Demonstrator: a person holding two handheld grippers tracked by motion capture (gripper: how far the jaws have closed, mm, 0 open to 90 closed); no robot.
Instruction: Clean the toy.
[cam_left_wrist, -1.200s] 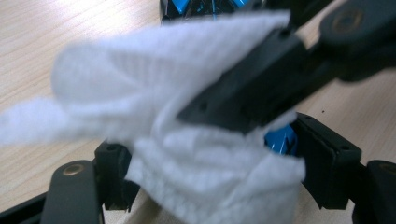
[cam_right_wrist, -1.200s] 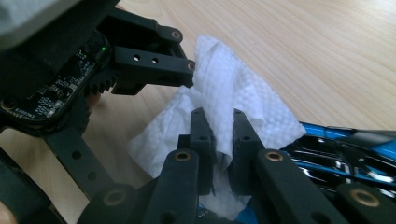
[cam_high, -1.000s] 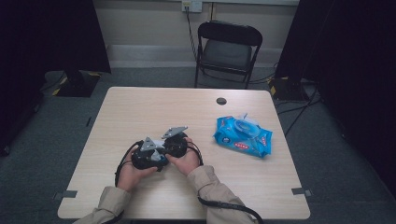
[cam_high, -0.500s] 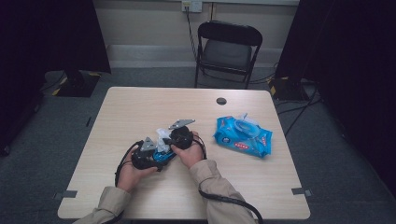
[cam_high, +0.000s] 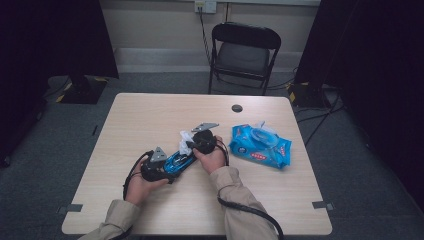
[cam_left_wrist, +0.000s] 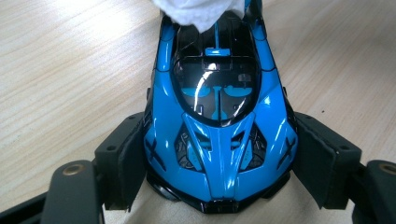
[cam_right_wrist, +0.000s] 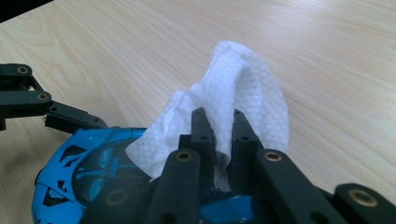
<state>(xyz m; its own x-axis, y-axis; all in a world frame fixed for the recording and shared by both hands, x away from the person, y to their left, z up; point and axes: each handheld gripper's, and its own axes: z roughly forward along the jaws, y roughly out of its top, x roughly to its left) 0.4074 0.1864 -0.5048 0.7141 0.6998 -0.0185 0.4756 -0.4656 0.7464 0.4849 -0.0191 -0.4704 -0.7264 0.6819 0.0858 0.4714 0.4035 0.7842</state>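
High view: my left gripper (cam_high: 169, 169) and right gripper (cam_high: 192, 145) meet over the blue toy car (cam_high: 179, 161) mid-table, beside the wipes pack (cam_high: 260, 146).

Left gripper view: my pads (cam_left_wrist: 125, 161) clamp the car's nose; wiping seems underway.

Right gripper view: my jaws pinch a white wipe (cam_right_wrist: 229, 100) on the roof, so most bodywork likely remains.

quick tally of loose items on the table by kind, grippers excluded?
Toy car, blue, clamped in the left gripper: 1
White wipe, pinched in the right gripper, resting on the car: 1
Blue wipes pack on the table: 1
Total: 3
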